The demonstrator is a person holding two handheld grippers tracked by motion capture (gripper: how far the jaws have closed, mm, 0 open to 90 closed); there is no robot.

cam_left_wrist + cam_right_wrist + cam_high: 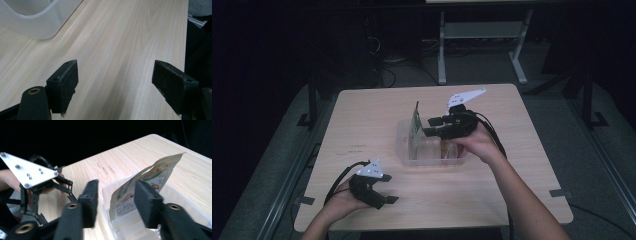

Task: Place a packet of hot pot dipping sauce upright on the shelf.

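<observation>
A clear plastic bin [412,159] sits mid-table. At its left end a printed packet [416,125] stands on edge; in the right gripper view the packet [160,171] rises out of the bin [107,192] just beyond the jaws. My right gripper [428,126] hovers over the bin, open, with its jaws pointing at the packet; in its own view the right gripper [117,185] holds nothing. My left gripper [390,188] rests on the table near the front left, open and empty, with bare wood between the jaws of the left gripper [115,67].
Something brownish [447,148] lies in the bin under the right hand. A corner of the bin [37,22] is ahead and to the left of the left gripper. The table edge [187,37] runs along its right. Dark floor and desk legs [442,50] lie beyond the table.
</observation>
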